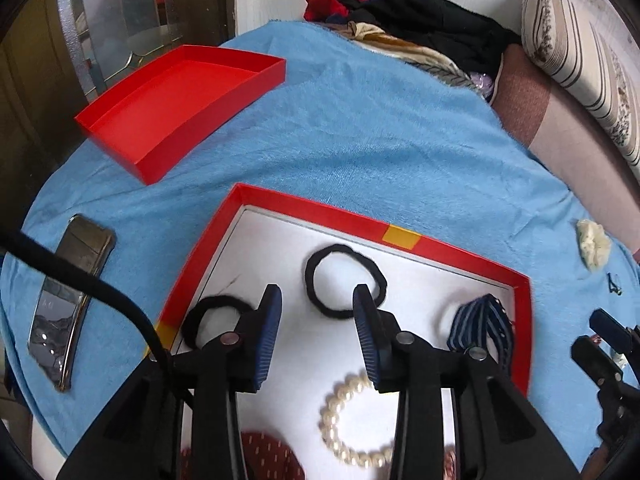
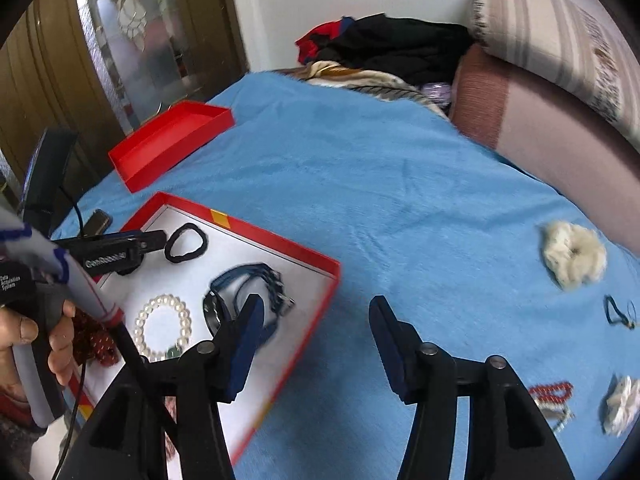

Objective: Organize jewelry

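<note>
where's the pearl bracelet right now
The pearl bracelet lies inside the red tray on its white floor, at its near end, between the dark red dotted piece and the striped blue scrunchie.

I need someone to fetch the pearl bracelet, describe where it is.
On the blue blanket sits a red-rimmed tray with a white floor. The ring of cream pearl beads lies at its near side, the only glossy beaded loop among fabric hair ties.

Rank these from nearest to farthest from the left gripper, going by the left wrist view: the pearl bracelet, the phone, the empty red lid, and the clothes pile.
From the left gripper:
1. Pearl bracelet, in the box just under the fingers.
2. Phone, out left on the blue blanket.
3. Empty red lid, farther back on the left.
4. Clothes pile, at the far end.
</note>
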Tool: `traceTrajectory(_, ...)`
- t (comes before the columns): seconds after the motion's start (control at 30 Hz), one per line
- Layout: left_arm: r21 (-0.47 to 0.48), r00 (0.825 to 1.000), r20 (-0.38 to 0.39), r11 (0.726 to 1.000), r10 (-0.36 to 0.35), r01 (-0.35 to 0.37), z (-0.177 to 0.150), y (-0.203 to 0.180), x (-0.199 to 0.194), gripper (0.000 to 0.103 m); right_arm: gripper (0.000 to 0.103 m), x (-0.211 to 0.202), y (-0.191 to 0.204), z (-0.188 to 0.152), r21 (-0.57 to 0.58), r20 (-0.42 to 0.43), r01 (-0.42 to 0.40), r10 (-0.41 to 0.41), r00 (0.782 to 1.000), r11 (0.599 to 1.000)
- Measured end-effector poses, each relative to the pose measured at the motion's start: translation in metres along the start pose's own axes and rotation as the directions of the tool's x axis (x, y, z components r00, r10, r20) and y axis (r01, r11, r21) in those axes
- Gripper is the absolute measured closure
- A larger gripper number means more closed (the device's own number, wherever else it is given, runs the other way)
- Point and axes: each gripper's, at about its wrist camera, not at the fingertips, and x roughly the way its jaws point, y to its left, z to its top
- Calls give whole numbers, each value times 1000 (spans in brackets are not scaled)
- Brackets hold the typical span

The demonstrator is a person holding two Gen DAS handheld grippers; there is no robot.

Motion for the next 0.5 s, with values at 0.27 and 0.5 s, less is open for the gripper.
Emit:
traceTrajectory(0.27,32,999,30,999,-45,44,-37,-13,-53,66,43,-74,-74,-73,123,13,43,-45,999,991)
traceTrajectory(0.5,172,990,15,976,-141,136,-86,-86,-75,63,43,-133,-183,-156,351,-22,159,-162,987,923)
